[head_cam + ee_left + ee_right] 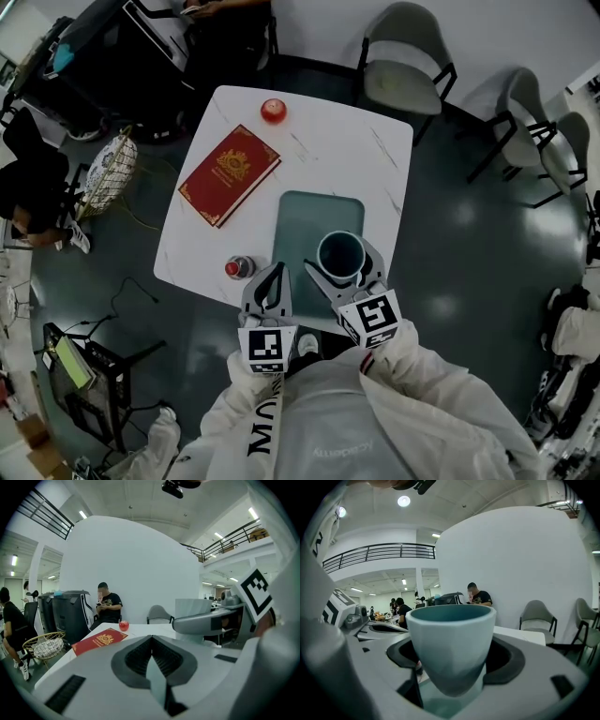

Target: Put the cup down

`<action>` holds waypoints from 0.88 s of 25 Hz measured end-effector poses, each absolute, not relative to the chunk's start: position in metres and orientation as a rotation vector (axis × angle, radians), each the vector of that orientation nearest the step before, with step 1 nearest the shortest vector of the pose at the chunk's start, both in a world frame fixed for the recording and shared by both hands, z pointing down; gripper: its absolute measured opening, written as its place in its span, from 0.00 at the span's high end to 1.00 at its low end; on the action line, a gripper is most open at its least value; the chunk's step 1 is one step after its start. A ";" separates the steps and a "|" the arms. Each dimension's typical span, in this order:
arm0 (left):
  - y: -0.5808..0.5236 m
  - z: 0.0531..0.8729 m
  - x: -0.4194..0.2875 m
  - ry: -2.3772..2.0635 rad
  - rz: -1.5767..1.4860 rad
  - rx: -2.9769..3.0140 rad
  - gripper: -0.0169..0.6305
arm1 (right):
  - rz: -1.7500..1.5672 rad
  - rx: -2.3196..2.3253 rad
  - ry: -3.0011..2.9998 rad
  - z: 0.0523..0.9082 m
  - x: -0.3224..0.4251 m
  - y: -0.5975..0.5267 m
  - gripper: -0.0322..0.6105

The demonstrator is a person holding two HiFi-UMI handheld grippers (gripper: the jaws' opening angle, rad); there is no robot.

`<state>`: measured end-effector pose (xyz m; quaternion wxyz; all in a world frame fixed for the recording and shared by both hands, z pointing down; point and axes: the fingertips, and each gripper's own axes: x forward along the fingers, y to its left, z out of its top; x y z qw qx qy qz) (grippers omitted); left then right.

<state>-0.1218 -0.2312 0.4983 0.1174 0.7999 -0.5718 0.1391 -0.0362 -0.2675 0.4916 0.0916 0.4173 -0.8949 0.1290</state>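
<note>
A pale teal cup (340, 253) (452, 644) stands upright between the jaws of my right gripper (343, 269) (450, 677), which is shut on its sides. The cup hangs just over the near right end of a teal mat (300, 220) on the white table (356, 150). My left gripper (272, 279) (152, 656) is beside it on the left, at the table's near edge. It is shut and holds nothing.
On the table lie a red book (230, 175) (100, 640), a red apple (273, 111) (123, 625) at the far edge, and a small red-capped bottle (238, 268) near the left gripper. Grey chairs (403, 66) stand beyond the table, and a wire basket (110, 172) sits on the floor to the left.
</note>
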 end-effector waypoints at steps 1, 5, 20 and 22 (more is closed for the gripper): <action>-0.235 0.502 -0.123 -1.675 0.413 2.338 0.96 | 0.380 1.237 -2.659 0.495 -0.038 -0.272 0.35; -0.248 0.512 -0.125 -1.679 0.426 2.322 0.95 | 0.364 1.225 -2.665 0.506 -0.043 -0.289 0.35; -0.287 0.535 -0.136 -1.730 0.396 2.339 0.96 | 0.234 1.162 -2.710 0.545 -0.070 -0.331 0.35; -0.291 0.538 -0.137 -1.736 0.392 2.334 0.96 | 0.219 1.153 -2.711 0.549 -0.071 -0.335 0.35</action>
